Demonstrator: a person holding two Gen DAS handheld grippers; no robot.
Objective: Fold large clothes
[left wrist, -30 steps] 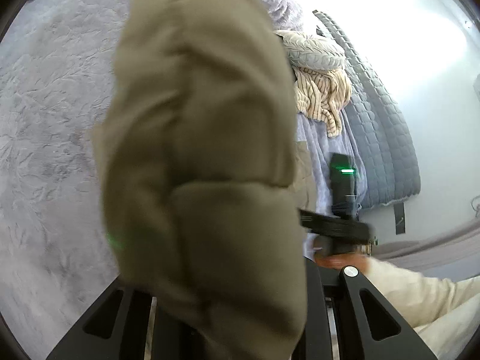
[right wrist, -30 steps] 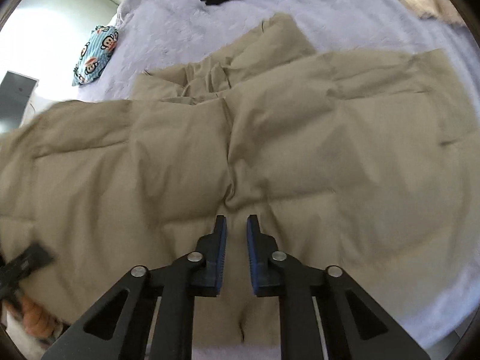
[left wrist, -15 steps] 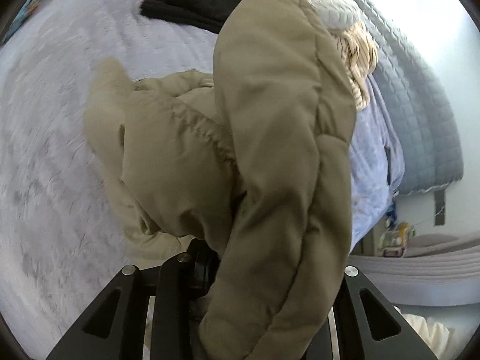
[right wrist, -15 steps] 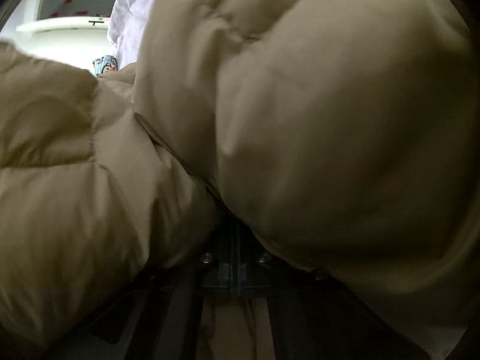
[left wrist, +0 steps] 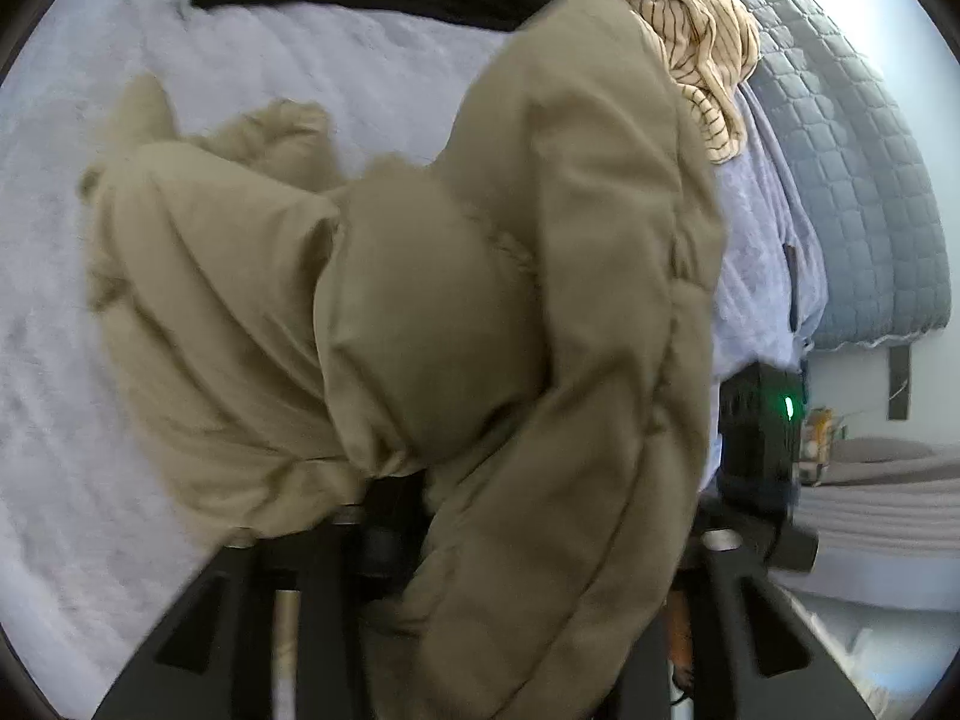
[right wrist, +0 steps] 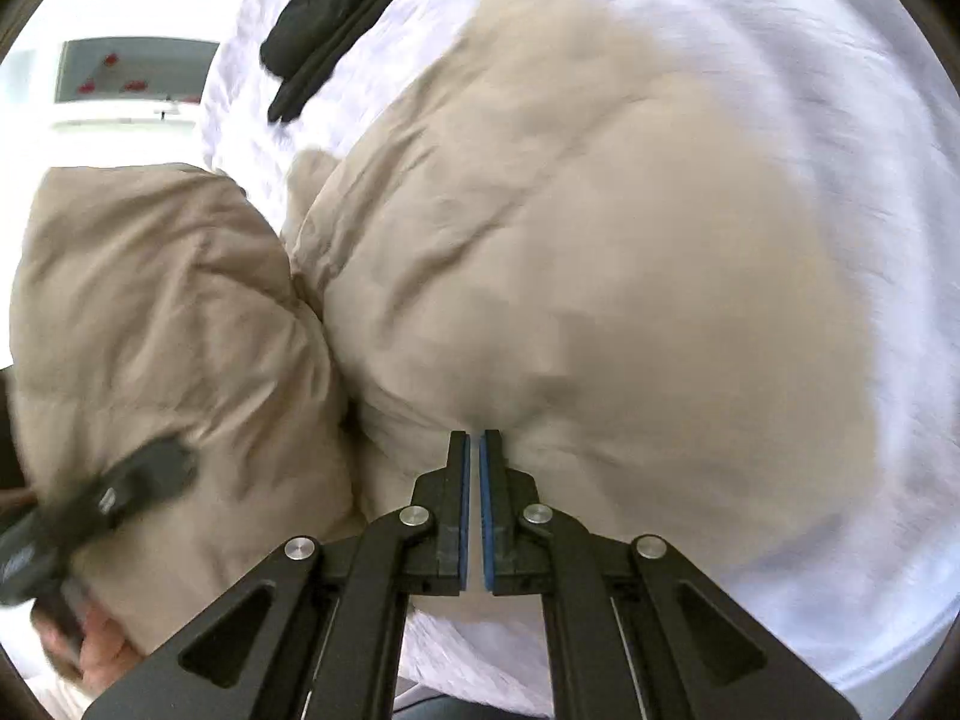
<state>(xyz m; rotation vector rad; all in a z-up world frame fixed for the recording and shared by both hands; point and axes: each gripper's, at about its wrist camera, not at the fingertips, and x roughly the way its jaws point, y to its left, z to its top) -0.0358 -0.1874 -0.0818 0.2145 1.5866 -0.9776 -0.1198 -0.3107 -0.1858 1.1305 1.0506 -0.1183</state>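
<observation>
We see our right gripper with its two blue-padded fingers drawn together, only a thin slit between them, and nothing caught there. Their tips sit against the near edge of a puffy beige jacket spread over the white bed. To the left a second bulge of the same jacket stands up in a mound, and a deep crease divides it from the main bulk. At the lower left our left gripper shows as a dark blur against that mound, with a hand below it. A black garment lies on the bed at the top, apart from the jacket
</observation>
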